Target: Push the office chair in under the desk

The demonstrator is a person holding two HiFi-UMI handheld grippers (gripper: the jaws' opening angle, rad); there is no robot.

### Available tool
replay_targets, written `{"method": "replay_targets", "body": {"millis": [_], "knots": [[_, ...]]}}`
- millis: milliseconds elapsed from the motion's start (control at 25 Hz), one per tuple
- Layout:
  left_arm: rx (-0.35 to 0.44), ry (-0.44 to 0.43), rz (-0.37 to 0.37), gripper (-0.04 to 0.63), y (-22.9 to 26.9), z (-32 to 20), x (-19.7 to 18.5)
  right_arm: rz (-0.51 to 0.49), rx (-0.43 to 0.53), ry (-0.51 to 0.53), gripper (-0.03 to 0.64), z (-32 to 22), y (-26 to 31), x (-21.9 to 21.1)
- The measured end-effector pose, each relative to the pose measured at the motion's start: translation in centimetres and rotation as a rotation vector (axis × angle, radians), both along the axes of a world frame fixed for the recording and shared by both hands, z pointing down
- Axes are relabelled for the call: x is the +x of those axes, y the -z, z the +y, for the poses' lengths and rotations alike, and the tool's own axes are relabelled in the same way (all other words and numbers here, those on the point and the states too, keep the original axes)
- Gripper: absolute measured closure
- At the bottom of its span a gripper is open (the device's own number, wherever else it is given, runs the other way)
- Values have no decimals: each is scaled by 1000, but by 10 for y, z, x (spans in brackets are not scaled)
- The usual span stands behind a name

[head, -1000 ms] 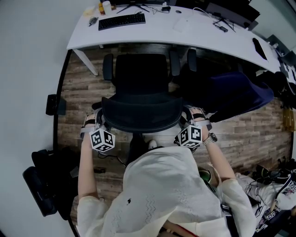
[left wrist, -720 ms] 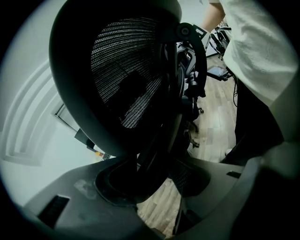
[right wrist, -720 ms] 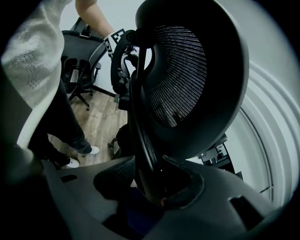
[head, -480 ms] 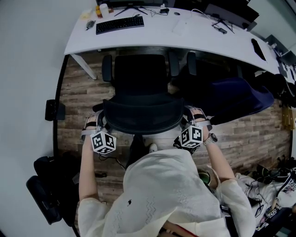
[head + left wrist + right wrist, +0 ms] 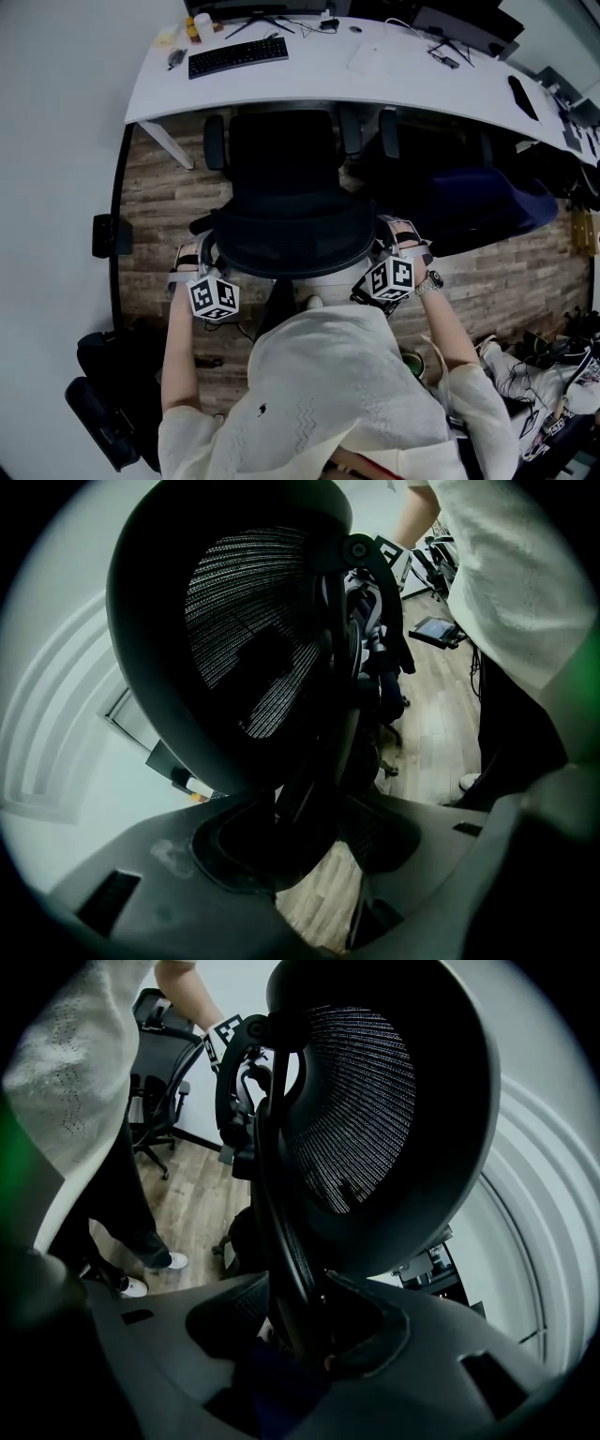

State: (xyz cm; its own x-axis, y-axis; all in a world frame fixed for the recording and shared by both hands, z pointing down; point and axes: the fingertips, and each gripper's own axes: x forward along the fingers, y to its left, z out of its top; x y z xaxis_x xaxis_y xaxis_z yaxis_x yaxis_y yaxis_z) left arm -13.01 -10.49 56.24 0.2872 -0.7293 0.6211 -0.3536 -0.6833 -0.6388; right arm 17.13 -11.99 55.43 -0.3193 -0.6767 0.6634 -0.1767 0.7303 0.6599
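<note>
The white worktop (image 5: 309, 80) curves across the far side. The opening below it, between its slanted leg (image 5: 167, 142) and the neighbouring chair (image 5: 487, 192) draped in dark blue cloth, is the slot to aim for. The office chair (image 5: 284, 159) stands on the wooden floor (image 5: 164, 192) squarely facing that opening. Its seat's front edge is about level with the worktop's rim, and most of the chair is not yet under. The push should run straight ahead with equal force from both sides, so the castors do not swing the chair toward the draped one just beside it on the right. The backrest (image 5: 295, 239) serves as the handle. Press it level rather than downward, or it may recline instead of rolling the chair. The armrests (image 5: 215, 141) are the likely snag: from above they look close to the rim, so slow down as they reach it. The left tongs (image 5: 323, 850) stand wide, clamped on the backrest's left edge, and the right tongs (image 5: 300, 1335) hold its right edge likewise. Keep both grips firm.
</note>
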Motion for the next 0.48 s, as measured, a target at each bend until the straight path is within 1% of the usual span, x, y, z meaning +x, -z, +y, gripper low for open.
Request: {"method": "replay_targets", "body": {"millis": [480], "knots": [[17, -16, 5, 391, 1, -36, -6, -5, 0, -24, 425, -35, 0, -6]]}}
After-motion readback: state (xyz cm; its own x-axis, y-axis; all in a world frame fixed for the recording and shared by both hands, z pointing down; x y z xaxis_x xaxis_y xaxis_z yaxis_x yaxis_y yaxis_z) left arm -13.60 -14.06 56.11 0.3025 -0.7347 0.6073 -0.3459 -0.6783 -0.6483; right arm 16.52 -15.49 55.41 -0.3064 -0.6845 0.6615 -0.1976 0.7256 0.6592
